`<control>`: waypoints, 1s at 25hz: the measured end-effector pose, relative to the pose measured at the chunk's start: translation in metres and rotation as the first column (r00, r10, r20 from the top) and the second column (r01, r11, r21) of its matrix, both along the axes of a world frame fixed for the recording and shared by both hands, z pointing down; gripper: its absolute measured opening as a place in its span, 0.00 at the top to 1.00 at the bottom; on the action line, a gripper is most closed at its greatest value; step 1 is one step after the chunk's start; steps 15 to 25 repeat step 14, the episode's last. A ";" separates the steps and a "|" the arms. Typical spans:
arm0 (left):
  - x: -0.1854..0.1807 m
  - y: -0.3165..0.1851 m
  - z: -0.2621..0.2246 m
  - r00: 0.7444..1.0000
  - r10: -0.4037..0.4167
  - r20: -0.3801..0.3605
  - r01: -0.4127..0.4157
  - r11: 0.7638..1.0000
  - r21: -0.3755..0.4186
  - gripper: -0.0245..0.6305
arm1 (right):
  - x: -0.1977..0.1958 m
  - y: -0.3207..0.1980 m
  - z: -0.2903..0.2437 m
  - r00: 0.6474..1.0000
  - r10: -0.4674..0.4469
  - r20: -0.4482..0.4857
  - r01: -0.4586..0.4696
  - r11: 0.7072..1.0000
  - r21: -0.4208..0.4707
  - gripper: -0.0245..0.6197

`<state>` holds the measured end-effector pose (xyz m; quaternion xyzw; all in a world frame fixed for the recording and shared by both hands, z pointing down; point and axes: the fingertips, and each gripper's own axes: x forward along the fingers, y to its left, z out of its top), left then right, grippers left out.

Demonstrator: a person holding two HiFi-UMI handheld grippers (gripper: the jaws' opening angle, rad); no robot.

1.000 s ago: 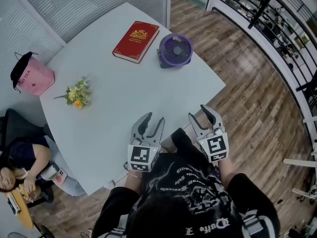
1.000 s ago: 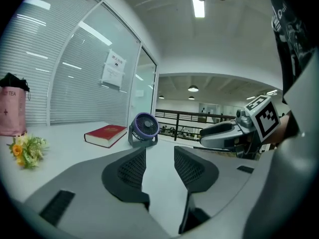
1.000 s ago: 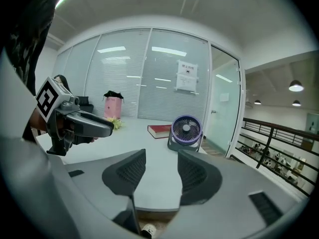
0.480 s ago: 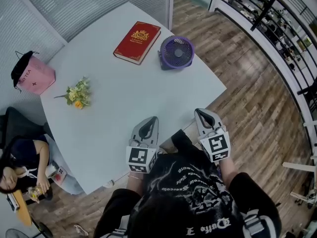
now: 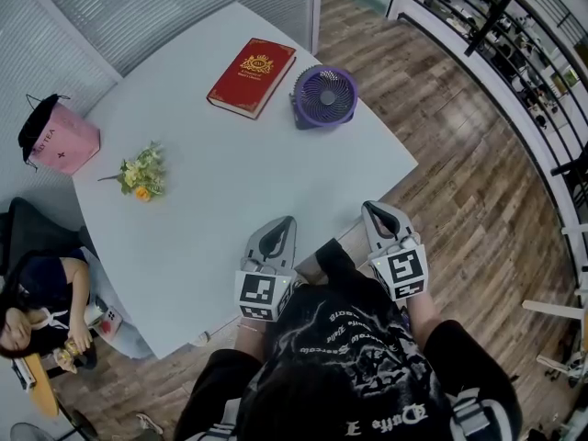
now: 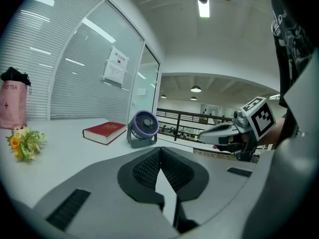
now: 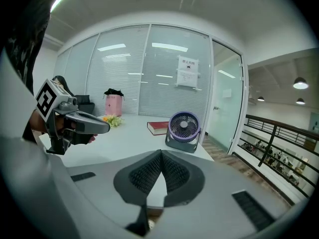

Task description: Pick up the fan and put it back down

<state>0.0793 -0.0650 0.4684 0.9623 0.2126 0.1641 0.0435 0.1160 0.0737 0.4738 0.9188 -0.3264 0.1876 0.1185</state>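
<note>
The purple fan (image 5: 325,96) near the top looks light, with a thin cage; better hold its base. The left gripper (image 5: 281,225) and right gripper (image 5: 375,211) are closed, holding nothing

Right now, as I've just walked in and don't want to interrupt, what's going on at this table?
A person stands at the near edge of the white table, a gripper in each hand. The left gripper and right gripper are both shut and empty. The purple fan stands untouched at the far side, next to a red book. Nothing is picked up yet.
</note>
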 end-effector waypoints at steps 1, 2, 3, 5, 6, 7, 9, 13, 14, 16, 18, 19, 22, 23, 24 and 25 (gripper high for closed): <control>-0.001 0.000 0.000 1.000 0.000 0.003 0.000 1.000 0.000 0.93 | -0.001 0.001 0.001 1.000 0.002 0.001 -0.002 1.000 -0.001 0.95; -0.003 0.001 0.001 1.000 0.000 0.005 0.000 1.000 0.001 0.93 | -0.002 0.002 0.001 1.000 0.003 0.001 -0.003 1.000 -0.002 0.95; -0.004 0.001 0.001 1.000 0.000 0.006 0.000 1.000 0.003 0.93 | -0.003 0.002 0.002 1.000 0.003 0.003 -0.003 1.000 -0.002 0.95; -0.006 0.000 0.002 1.000 -0.002 0.006 0.002 1.000 0.007 0.93 | -0.005 0.002 0.002 1.000 0.003 0.003 -0.003 1.000 -0.004 0.95; -0.006 -0.001 0.003 1.000 -0.003 0.004 0.003 1.000 0.009 0.93 | -0.005 0.002 0.002 1.000 0.004 0.002 -0.004 1.000 -0.005 0.95; -0.007 -0.001 0.003 1.000 -0.005 0.003 0.005 1.000 0.011 0.93 | -0.006 0.002 0.001 1.000 0.005 0.001 -0.005 1.000 -0.006 0.95; -0.008 -0.002 0.003 1.000 -0.007 0.002 0.007 1.000 0.014 0.93 | -0.007 0.003 0.001 1.000 0.008 0.001 -0.008 1.000 -0.008 0.95; -0.008 -0.004 0.004 1.000 -0.008 0.002 0.008 1.000 0.023 0.93 | -0.007 0.006 0.002 1.000 0.015 -0.002 -0.015 1.000 -0.006 0.95; -0.008 -0.004 0.005 1.000 -0.009 0.002 0.009 1.000 0.026 0.93 | -0.007 0.006 0.002 1.000 0.016 -0.004 -0.016 1.000 -0.004 0.95; -0.008 -0.004 0.005 1.000 -0.009 0.002 0.009 1.000 0.026 0.93 | -0.007 0.006 0.002 1.000 0.016 -0.004 -0.016 1.000 -0.004 0.95; -0.008 -0.004 0.005 1.000 -0.009 0.002 0.009 1.000 0.026 0.93 | -0.007 0.006 0.002 1.000 0.016 -0.004 -0.016 1.000 -0.004 0.95; -0.008 -0.004 0.005 1.000 -0.009 0.002 0.009 1.000 0.026 0.93 | -0.007 0.006 0.002 1.000 0.016 -0.004 -0.016 1.000 -0.004 0.95; -0.008 -0.004 0.005 1.000 -0.009 0.002 0.009 1.000 0.026 0.93 | -0.007 0.006 0.002 1.000 0.016 -0.004 -0.016 1.000 -0.004 0.95; -0.008 -0.004 0.005 1.000 -0.009 0.002 0.009 1.000 0.026 0.93 | -0.007 0.006 0.002 1.000 0.016 -0.004 -0.016 1.000 -0.004 0.95; -0.008 -0.004 0.005 1.000 -0.009 0.002 0.009 1.000 0.026 0.93 | -0.007 0.006 0.002 1.000 0.016 -0.004 -0.016 1.000 -0.004 0.95; -0.008 -0.004 0.005 1.000 -0.009 0.002 0.009 1.000 0.026 0.93 | -0.007 0.006 0.002 1.000 0.016 -0.004 -0.016 1.000 -0.004 0.95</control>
